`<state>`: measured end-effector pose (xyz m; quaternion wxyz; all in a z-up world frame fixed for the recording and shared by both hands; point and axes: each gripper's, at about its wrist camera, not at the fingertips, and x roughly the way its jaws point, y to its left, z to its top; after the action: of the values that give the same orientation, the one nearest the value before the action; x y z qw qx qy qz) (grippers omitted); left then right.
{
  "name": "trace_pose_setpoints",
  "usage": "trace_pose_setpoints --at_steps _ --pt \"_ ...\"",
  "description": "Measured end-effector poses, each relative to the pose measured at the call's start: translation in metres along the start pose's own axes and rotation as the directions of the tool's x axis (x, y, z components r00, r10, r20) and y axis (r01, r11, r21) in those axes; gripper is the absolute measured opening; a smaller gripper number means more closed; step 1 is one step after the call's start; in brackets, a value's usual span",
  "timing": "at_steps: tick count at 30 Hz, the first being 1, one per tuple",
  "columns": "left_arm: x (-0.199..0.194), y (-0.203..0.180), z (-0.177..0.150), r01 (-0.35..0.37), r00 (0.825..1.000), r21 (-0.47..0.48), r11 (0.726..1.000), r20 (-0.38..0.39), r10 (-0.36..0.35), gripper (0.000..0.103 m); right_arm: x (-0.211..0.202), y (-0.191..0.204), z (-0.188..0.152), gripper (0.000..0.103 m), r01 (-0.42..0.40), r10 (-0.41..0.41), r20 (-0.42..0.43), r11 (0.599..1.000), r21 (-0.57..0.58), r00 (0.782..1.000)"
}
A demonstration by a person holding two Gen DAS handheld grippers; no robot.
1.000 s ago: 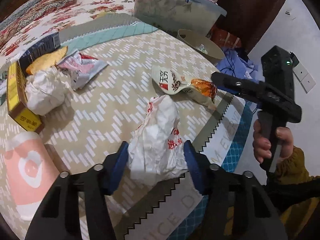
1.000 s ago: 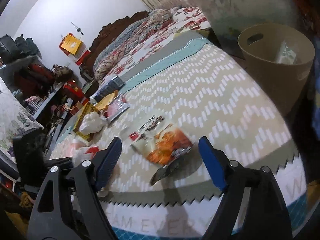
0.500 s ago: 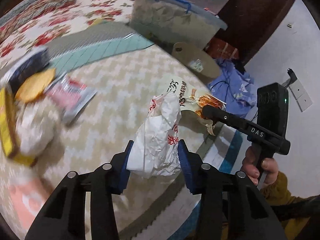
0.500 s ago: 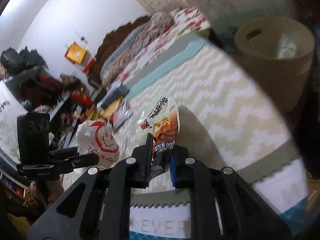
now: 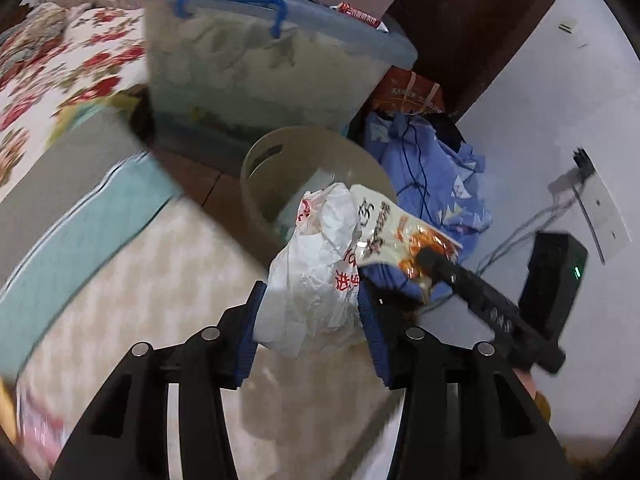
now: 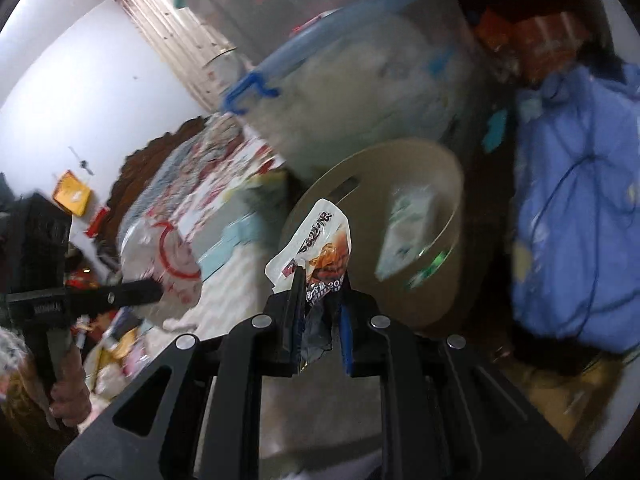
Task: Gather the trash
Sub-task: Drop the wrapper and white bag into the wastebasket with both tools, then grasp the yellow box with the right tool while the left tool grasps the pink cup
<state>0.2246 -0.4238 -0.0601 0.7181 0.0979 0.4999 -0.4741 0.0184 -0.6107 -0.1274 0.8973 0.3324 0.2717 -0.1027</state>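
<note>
Bedside bin sits ahead. Left gripper, jaws opening, pinches a white bag. Right gripper is clamped on a snack wrapper.

Dim, flat indoor light fills both fisheye views, which bend sharply and go black at the corners. Motion blur smears the bed and storage bin; the nearby black fingers stay sharp. A pale wall looks brightest.

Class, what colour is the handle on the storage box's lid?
Blue handle; clearest in the left wrist view.
</note>
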Motion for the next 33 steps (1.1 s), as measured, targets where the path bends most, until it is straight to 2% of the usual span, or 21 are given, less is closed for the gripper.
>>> trace_pose_setpoints --at_steps 2,3,4,6,7,10,13,16,18,21,24,27,29,31,33 --pt "0.025 -0.006 0.025 -0.015 1.0 0.011 1.0 -0.007 0.015 0.051 0.011 -0.004 0.013 0.02 0.039 -0.039 0.0 0.999 -0.019 0.999" --pt "0.033 -0.006 0.031 -0.021 1.0 0.012 1.0 -0.004 0.021 0.057 0.017 -0.007 0.017 0.021 0.053 -0.053 -0.004 0.998 -0.023 0.999" --pt "0.041 -0.006 0.039 -0.028 1.0 0.008 1.0 0.0 0.028 0.071 0.026 -0.009 0.022 0.023 0.066 -0.066 -0.017 0.997 -0.026 0.998" --pt "0.06 -0.005 0.054 -0.043 0.999 -0.015 0.999 0.02 0.043 0.084 0.041 -0.015 0.025 0.057 0.085 -0.085 -0.042 0.996 -0.022 0.995" --pt "0.065 -0.005 0.058 -0.053 0.998 -0.023 0.998 0.024 0.054 0.084 0.044 -0.017 0.027 0.076 0.099 -0.099 -0.029 0.995 -0.008 0.995" --pt "0.069 0.001 0.059 -0.038 0.999 -0.056 0.998 0.011 0.039 0.084 0.033 -0.017 0.029 0.074 0.105 -0.105 0.049 0.994 -0.005 0.993" --pt "0.043 0.007 0.045 -0.015 0.999 -0.074 0.997 0.049 0.018 0.084 0.016 -0.012 0.027 0.074 0.096 -0.097 0.113 0.995 0.013 0.989" --pt "0.002 0.009 0.013 0.004 0.996 -0.089 0.996 0.092 0.004 0.083 0.003 0.002 0.021 0.074 0.035 -0.038 0.126 0.999 0.022 0.991" --pt "-0.032 0.007 -0.022 -0.002 0.991 -0.066 0.998 0.132 0.011 0.083 -0.003 0.016 0.017 0.074 -0.014 0.013 0.117 1.0 0.006 0.993" --pt "-0.079 0.008 -0.089 -0.039 0.986 -0.02 0.999 0.161 0.042 0.083 -0.007 0.043 0.005 0.074 -0.09 0.093 0.081 0.995 -0.034 0.992" --pt "-0.115 0.022 -0.147 -0.092 0.981 -0.024 0.995 0.167 0.095 0.083 -0.006 0.073 -0.011 0.074 -0.161 0.163 0.028 0.985 -0.066 0.986" --pt "-0.156 0.048 -0.205 -0.136 0.974 -0.093 0.986 0.172 0.15 0.083 -0.001 0.106 -0.032 0.073 -0.216 0.214 -0.032 0.971 -0.102 0.976" --pt "-0.186 0.071 -0.243 -0.188 0.959 -0.172 0.967 0.182 0.219 0.083 0.003 0.127 -0.047 0.072 -0.248 0.241 -0.072 0.961 -0.121 0.968" --pt "-0.206 0.088 -0.267 -0.211 0.947 -0.241 0.947 0.192 0.259 0.083 0.009 0.154 -0.069 0.071 -0.288 0.271 -0.129 0.948 -0.137 0.954" --pt "-0.228 0.108 -0.296 -0.226 0.93 -0.331 0.916 0.205 0.304 0.083 0.015 0.172 -0.086 0.071 -0.313 0.288 -0.169 0.938 -0.147 0.943"
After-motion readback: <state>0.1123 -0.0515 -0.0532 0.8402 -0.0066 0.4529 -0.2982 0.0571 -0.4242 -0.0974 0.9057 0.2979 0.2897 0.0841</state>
